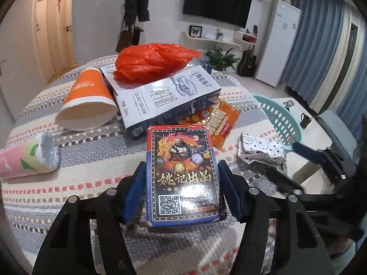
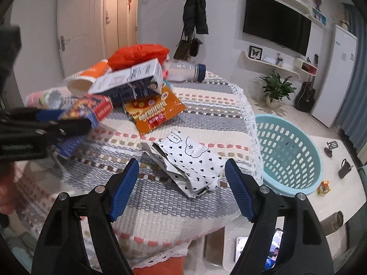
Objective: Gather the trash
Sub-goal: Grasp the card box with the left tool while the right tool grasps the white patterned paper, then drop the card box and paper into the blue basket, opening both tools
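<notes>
The left tongs point(image 1: 182, 178) clamp a red-and-blue printed card box point(image 1: 183, 171); the right tongs point(image 2: 182, 183) gape around a crumpled white heart-print paper bag point(image 2: 190, 162). The perforated teal plastic basket point(image 2: 291, 160) to their right looks empty, and ahead of both tongs a pile remains, so collection seems barely begun.

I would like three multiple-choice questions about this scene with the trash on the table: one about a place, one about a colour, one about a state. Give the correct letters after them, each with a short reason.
1. Where does the red plastic bag lie?
A. in the basket
B. on top of the white carton
C. on the floor

2. What colour is the basket?
A. light blue
B. black
C. yellow

3. How is the right tool?
A. shut on a bottle
B. shut on the paper cup
C. open, around the crumpled dotted paper bag

Answers:
1 B, the bag rests on the carton's upper face.
2 A, its perforated wall is light blue.
3 C, the blue pads stand apart on either side of the paper bag, while the left tool is closed on the card box.
</notes>
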Demonstrator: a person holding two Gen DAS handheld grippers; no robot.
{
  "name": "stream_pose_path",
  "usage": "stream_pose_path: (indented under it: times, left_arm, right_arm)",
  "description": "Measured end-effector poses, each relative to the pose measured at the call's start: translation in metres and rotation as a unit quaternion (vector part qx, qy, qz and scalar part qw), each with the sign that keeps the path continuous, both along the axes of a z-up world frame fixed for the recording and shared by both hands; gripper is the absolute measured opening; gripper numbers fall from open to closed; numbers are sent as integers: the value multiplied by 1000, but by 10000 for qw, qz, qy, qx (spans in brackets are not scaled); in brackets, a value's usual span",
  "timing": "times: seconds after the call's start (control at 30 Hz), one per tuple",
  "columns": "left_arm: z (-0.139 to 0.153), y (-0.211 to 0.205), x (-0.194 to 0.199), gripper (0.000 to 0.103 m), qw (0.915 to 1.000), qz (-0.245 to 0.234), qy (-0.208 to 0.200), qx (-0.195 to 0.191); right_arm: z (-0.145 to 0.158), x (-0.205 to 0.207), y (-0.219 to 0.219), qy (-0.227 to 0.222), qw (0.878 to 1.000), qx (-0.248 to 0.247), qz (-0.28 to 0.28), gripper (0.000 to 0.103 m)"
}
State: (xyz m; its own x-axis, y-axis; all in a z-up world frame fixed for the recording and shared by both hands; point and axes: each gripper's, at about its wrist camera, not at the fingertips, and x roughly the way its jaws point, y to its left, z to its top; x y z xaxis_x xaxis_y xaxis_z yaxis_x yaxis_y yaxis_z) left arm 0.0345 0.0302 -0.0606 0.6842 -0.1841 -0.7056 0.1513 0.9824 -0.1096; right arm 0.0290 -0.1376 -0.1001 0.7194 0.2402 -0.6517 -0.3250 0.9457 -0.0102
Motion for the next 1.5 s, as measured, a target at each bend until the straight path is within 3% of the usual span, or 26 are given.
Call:
stream_pose_path:
  times: [0.17, 0.23, 0.33, 0.43, 0.7, 1.0, 1.23, 1.5]
  left_arm:
    - [3, -7, -1, 60, 9999, -82, -75, -25]
    - [6, -10, -1, 60, 9998, -125, -135, -31]
    - [9, -17, 2, 60, 9997, -193, -171, -50]
    - [13, -25, 7, 60, 9995, -241, -215, -24]
    - [47, -51, 29, 60, 9973, -399, -593, -137]
    - [76, -125, 71, 60, 9904, -1004, -943, -115]
    - [68, -184, 108, 61, 9865, -1404, -836, -98]
    - [21, -227, 144, 61, 9850, -1706, -240, -135]
  right_arm:
    - [-10, 13, -1, 111, 9998, 31, -150, 72]
    - [-12, 18, -1, 110, 9997, -90, -187, 46]
    - [-14, 26, -2, 188, 9998, 0, -82, 17]
    - [-8, 31, -10, 135, 9996, 175, -165, 10]
    - [40, 43, -51, -427, 9962, 549, -527, 8]
    - [68, 72, -130, -696, 9847, 805, -1380, 8]
    - [58, 89, -190, -520, 9735, 913, -2030, 8]
    - [12, 105, -226, 175, 9623, 993, -2525, 8]
